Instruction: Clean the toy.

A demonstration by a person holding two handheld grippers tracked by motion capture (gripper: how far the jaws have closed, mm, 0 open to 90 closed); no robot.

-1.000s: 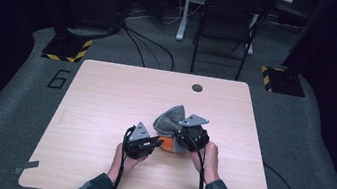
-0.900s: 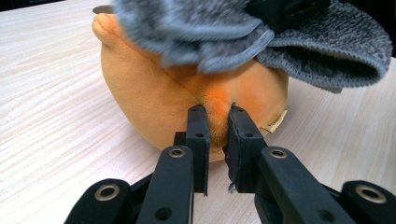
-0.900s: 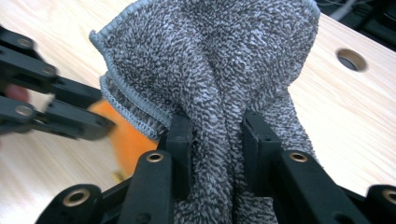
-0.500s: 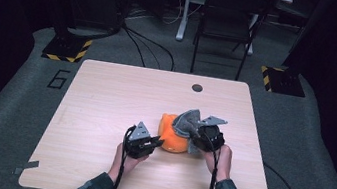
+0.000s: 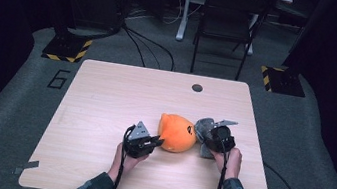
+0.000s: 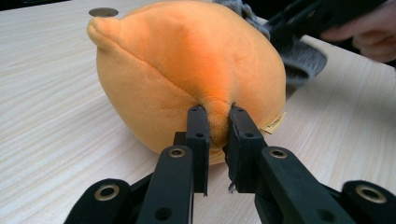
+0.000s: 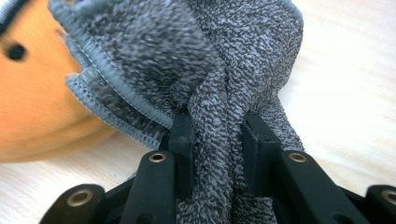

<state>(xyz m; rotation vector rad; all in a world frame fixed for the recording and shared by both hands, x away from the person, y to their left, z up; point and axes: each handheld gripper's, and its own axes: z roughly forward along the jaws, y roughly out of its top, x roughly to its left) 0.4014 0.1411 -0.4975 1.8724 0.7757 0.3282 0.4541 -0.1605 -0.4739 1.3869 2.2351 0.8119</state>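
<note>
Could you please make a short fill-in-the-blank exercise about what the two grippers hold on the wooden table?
1. The left gripper pinches a fold of the round ____ plush toy.
2. The right gripper is shut on a grey knitted ____.
3. In the high view, the toy lies ____ the two grippers.
4. The toy rests on the light wooden ____.

Missing words: orange; cloth; between; table

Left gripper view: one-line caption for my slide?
Left claw pinching a fold of the orange plush toy on the wooden table.
</note>
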